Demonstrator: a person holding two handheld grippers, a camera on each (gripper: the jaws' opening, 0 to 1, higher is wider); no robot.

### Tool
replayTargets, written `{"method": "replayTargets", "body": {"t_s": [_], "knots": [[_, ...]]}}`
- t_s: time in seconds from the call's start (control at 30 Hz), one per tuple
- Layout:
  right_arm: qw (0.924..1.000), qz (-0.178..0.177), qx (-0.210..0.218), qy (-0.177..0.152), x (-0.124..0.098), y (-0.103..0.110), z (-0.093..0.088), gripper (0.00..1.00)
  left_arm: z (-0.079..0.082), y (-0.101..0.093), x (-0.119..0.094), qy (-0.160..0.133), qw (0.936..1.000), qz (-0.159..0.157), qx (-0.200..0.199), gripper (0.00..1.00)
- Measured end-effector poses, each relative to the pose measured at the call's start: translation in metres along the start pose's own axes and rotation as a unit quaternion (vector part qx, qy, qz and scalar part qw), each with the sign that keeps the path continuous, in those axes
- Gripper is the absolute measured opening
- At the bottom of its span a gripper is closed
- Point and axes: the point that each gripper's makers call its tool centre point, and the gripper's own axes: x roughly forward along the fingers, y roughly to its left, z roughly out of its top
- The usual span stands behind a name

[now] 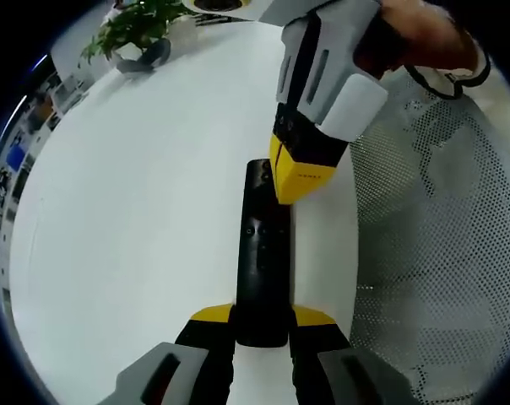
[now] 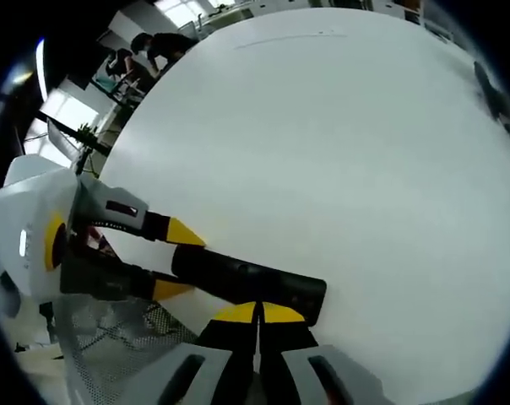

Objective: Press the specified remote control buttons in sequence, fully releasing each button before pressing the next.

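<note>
Both views look from close above at the black remote [image 1: 262,253] [image 2: 248,283] on the white table [image 1: 137,219] [image 2: 339,152], from opposite ends

Remote control [image 1: 262,253] lies on the table [image 1: 137,219], its near end between the 2 jaws of the left gripper [image 1: 262,325]. Right gripper [image 1: 301,181] sits over the remote's far end, at its right edge. Potted plant [image 1: 135,29] stands far beyond, left of both grippers.
</note>
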Motion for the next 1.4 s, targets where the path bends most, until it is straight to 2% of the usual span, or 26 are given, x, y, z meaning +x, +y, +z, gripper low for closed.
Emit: {"method": "replayTargets", "body": {"t_s": [0.57, 0.77, 1.03, 1.23, 1.4], "knots": [[0.9996, -0.006, -0.005, 0.027, 0.0033, -0.0006, -0.0029, 0.0, -0.0001, -0.0002, -0.0004, -0.007, 1.0, -0.002, 0.001, 0.24], [0.999, -0.02, -0.012, 0.039, 0.0046, 0.0008, -0.0048, 0.0, 0.0001, -0.0006, -0.0001, -0.003, 1.0, 0.003, 0.008, 0.24], [0.999, -0.015, -0.009, 0.041, 0.0047, -0.0018, -0.0039, 0.0, 0.0002, 0.0, -0.0002, -0.016, 0.9998, 0.002, 0.008, 0.24], [0.999, -0.008, 0.005, 0.044, 0.0049, -0.0018, -0.0035, 0.0, 0.0005, 0.0004, -0.0003, -0.011, 0.9999, -0.004, 0.011, 0.24], [0.9994, -0.011, -0.005, 0.033, 0.0036, -0.0005, -0.0048, 0.0, 0.0005, 0.0005, -0.0002, -0.008, 0.9998, -0.007, 0.014, 0.24]]}}
